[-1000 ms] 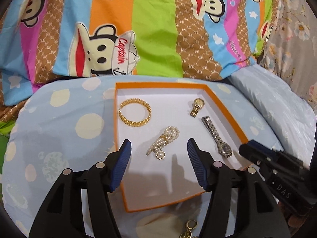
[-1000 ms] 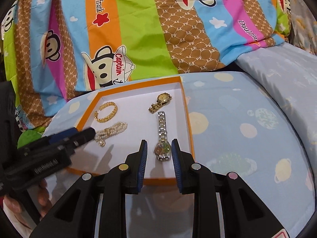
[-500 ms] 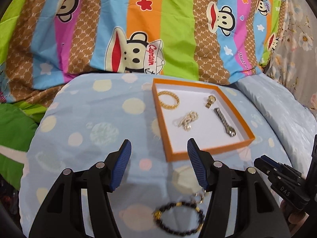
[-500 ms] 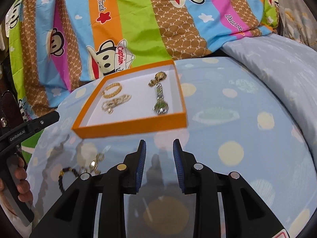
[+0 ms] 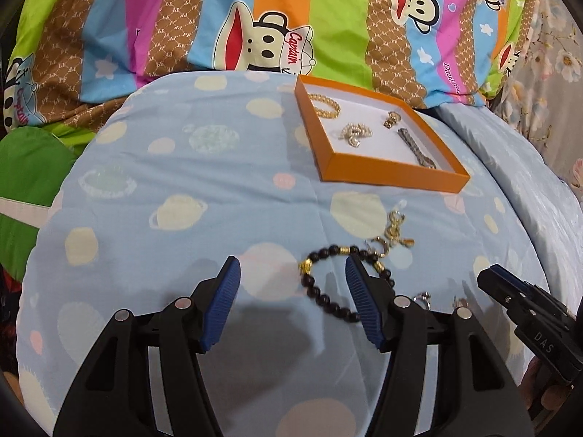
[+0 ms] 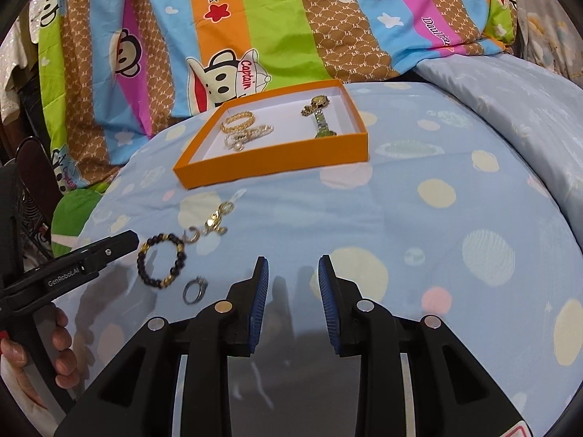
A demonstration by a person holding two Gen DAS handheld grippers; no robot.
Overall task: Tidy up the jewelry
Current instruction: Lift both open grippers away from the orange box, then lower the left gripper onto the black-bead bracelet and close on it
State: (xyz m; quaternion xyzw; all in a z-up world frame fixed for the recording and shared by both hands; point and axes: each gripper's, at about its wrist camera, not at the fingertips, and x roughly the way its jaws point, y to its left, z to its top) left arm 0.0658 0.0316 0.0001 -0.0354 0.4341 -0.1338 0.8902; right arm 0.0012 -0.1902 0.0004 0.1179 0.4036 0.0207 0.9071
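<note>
Above the blue bedsheet (image 5: pixel 189 167), both the left gripper (image 5: pixel 291 300) and right gripper (image 6: pixel 293 302) have fingers spread, pinching nothing, near the black bead bracelet (image 5: pixel 328 284).

Both grippers are pointing downward and holding nothing, the left gripper (image 5: pixel 291 300) gaping wide, the right gripper (image 6: pixel 293 300) narrower.

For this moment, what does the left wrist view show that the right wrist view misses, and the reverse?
Only the left wrist view: the left tool head-on, open and empty, its right finger overlapping the black bead bracelet.

Only the right wrist view: the right tool head-on, open and empty over bare sheet, the silver ring in full, and the hand holding the left tool.

Both: the orange tray holding four pieces, the bracelet, and the gold charm cluster on the blue sheet.
</note>
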